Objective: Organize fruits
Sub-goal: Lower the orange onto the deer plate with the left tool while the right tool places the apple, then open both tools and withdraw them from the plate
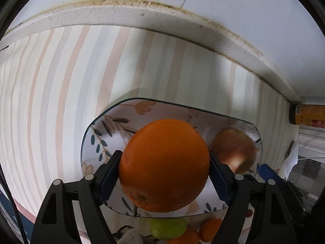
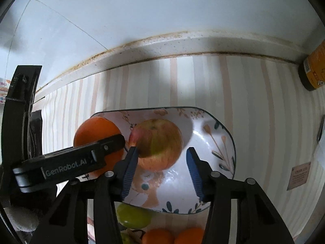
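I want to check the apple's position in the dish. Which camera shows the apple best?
The right wrist view: the apple sits near the middle of the frame, whole, in the floral dish. In the left wrist view the apple is blurred and partly hidden behind the orange and a tool finger.

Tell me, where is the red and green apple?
The red-green apple sits in the flowered plate, beside the big orange, between the right gripper's parted jaws.
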Demonstrator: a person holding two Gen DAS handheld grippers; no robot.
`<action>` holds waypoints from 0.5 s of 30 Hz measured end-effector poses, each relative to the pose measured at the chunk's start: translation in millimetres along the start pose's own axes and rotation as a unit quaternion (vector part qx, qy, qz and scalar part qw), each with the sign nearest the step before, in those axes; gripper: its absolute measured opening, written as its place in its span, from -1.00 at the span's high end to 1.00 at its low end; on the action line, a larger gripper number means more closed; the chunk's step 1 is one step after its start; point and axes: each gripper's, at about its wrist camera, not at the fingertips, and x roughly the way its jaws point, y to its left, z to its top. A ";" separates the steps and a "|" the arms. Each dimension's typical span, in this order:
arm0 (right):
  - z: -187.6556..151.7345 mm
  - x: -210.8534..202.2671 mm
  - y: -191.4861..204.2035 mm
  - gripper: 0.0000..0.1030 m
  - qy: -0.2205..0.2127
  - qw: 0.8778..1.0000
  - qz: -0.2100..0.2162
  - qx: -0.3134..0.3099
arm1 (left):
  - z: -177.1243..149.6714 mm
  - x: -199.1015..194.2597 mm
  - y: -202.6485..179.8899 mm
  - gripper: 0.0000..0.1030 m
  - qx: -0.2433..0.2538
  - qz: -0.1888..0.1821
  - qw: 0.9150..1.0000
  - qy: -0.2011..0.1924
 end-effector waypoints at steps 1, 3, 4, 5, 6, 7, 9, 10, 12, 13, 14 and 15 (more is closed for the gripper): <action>-0.4 -2.4 -0.4 -0.52 0.002 1.000 -0.003 0.000 | -0.9 4.3 2.0 -0.54 -0.004 0.000 1.000 0.006; -3.8 -1.7 -3.7 -0.74 0.007 1.000 -0.007 0.002 | -3.4 6.2 3.4 -0.69 -0.008 -0.013 1.000 0.004; -5.2 -1.0 -4.6 -0.75 0.010 1.000 -0.012 0.002 | -4.8 5.0 2.6 -0.80 -0.009 -0.014 1.000 -0.001; -7.1 -0.1 -5.6 -0.75 0.013 1.000 -0.021 0.001 | -6.2 1.7 0.7 -0.82 -0.006 -0.011 1.000 -0.012; -9.4 -0.5 -6.7 -0.75 0.013 1.000 -0.029 -0.002 | -7.2 -3.1 -1.7 -0.82 -0.002 -0.010 1.000 -0.025; -10.7 0.7 -7.0 -0.76 0.013 0.999 -0.033 -0.004 | -8.5 -8.5 -5.2 -0.83 0.004 -0.006 0.999 -0.038; -14.3 1.6 -7.5 -0.81 0.014 0.999 -0.045 -0.009 | -11.7 -16.3 -9.6 -0.84 0.011 0.002 0.999 -0.052; -16.6 1.0 -7.2 -0.82 0.013 0.999 -0.051 -0.012 | -13.9 -20.6 -10.6 -0.85 0.013 0.009 0.998 -0.060; -20.8 -2.2 -6.5 -0.82 0.010 0.998 -0.061 -0.018 | -18.2 -28.2 -13.5 -0.85 0.018 0.025 0.997 -0.076; -23.2 -4.8 -6.5 -0.82 0.006 0.998 -0.064 -0.018 | -23.2 -33.0 -13.4 -0.85 0.021 0.034 0.995 -0.086; -25.5 -7.7 -6.4 -0.82 0.002 0.997 -0.068 -0.019 | -27.3 -36.4 -12.4 -0.85 0.023 0.042 0.995 -0.092; -28.3 -11.6 -4.9 -0.82 -0.006 0.997 -0.076 -0.025 | -31.4 -40.4 -8.9 -0.85 0.025 0.048 0.994 -0.098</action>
